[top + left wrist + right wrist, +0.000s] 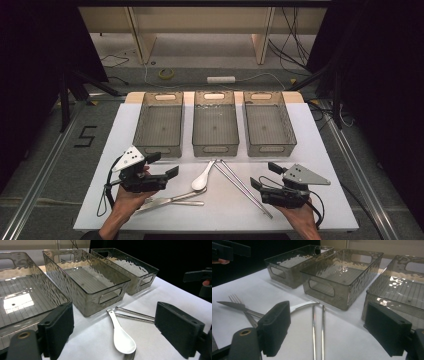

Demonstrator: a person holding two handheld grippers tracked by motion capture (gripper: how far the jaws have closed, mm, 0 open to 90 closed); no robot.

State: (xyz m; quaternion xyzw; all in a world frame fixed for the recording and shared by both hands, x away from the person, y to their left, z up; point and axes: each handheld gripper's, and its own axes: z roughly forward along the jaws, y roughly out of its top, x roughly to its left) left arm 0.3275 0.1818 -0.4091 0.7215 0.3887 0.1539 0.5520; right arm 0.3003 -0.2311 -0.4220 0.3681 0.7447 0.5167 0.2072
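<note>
Cutlery lies on the white table (320, 150): a white spoon (201, 177), a pair of metal chopsticks (242, 186), and a knife and fork (170, 200) crossed near the front. My left gripper (164, 165) is held just left of the spoon, open and empty. In the left gripper view the spoon (122, 336) and chopsticks (135, 315) lie ahead between the wide jaws of that gripper (118, 326). My right gripper (265, 175) is open and empty right of the chopsticks. The right gripper view looks past its jaws (330, 327) at the chopsticks (318, 330), knife (234, 305) and fork (234, 298).
Three clear grey bins stand in a row at the back: left bin (159, 125), middle bin (215, 125), right bin (267, 125). All three look empty. The table's front edge runs just below both hands. Dark stands and cables are on the floor beyond.
</note>
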